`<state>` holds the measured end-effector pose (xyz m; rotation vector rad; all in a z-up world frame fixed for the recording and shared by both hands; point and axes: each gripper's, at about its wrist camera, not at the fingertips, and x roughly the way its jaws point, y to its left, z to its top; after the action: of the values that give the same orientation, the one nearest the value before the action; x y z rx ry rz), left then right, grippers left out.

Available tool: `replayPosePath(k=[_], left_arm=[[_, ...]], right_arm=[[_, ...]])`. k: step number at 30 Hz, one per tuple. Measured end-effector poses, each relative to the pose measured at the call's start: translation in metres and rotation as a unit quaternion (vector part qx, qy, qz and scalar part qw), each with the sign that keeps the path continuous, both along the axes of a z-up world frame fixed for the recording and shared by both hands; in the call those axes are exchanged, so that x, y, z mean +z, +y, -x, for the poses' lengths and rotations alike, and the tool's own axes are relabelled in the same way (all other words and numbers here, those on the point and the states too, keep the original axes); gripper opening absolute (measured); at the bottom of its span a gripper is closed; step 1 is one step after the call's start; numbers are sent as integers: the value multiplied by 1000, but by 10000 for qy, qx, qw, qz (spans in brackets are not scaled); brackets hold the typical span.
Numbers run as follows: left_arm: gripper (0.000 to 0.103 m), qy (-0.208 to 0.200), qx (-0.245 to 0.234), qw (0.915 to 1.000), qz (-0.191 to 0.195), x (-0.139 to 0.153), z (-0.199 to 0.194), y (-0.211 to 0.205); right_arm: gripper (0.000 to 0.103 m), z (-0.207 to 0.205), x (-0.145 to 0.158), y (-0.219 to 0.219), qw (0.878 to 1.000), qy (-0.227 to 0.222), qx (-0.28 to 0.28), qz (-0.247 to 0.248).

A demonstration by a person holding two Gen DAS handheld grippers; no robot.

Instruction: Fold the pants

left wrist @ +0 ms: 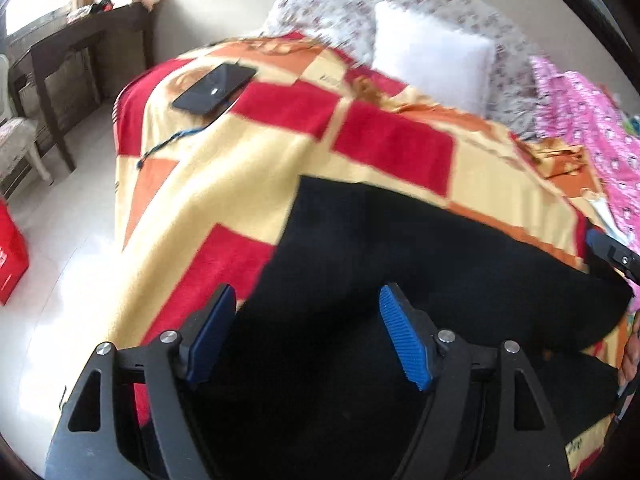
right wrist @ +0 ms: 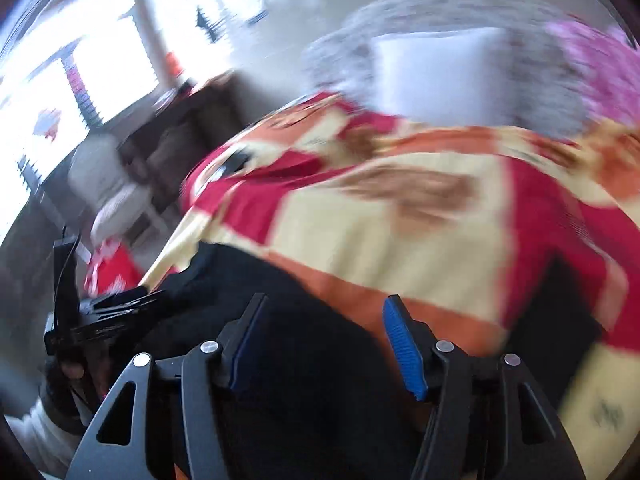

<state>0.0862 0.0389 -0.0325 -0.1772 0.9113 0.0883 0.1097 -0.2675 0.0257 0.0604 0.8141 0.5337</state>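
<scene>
Black pants (left wrist: 400, 248) lie spread on the near part of a bed under a red, cream and orange checked blanket (left wrist: 240, 200). My left gripper (left wrist: 306, 294) hovers over their left part, jaws wide open with only cloth showing below. A blue-padded finger of my right gripper (left wrist: 608, 250) shows at the pants' right edge. In the blurred right wrist view, my right gripper (right wrist: 325, 302) stands open above the pants (right wrist: 248, 276) where they meet the blanket (right wrist: 360, 232). Nothing is pinched between its pads. The left gripper's fingers (right wrist: 132, 300) reach in from the left.
A black phone (left wrist: 214, 88) with a cord lies on the far left of the blanket. A white pillow (left wrist: 432, 68) and pink patterned cloth (left wrist: 592, 120) sit at the head. Left of the bed are a dark desk (left wrist: 80, 52), a pale chair (left wrist: 20, 140) and a red bag (left wrist: 10, 256).
</scene>
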Motion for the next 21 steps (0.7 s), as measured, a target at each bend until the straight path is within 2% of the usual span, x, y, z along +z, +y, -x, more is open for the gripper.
replayPosePath(k=[3, 5, 9, 10, 12, 13, 16, 21], left_arm=[[75, 327, -6, 9995, 25, -15, -12, 6], [80, 264, 22, 9996, 86, -20, -14, 11], [82, 219, 38, 9995, 213, -20, -12, 16], [82, 212, 35, 9995, 243, -19, -11, 17], [82, 180, 68, 9994, 292, -18, -8, 21], [82, 155, 88, 9994, 293, -15, -7, 22], [82, 68, 176, 9996, 230, -9, -1, 27], [82, -104, 348, 9987, 369, 4, 18, 45]], right_arm=[[60, -30, -14, 69, 9970, 135, 703, 285], [60, -43, -25, 103, 9933, 175, 1009, 526], [59, -63, -55, 140, 9859, 218, 1095, 1247], [56, -68, -62, 144, 9848, 249, 1067, 1348], [28, -71, -68, 144, 9853, 250, 1055, 1321], [8, -70, -69, 145, 9857, 237, 1133, 1225], [5, -62, -60, 143, 9848, 212, 1217, 1224], [4, -32, -23, 135, 9869, -95, 1331, 906]])
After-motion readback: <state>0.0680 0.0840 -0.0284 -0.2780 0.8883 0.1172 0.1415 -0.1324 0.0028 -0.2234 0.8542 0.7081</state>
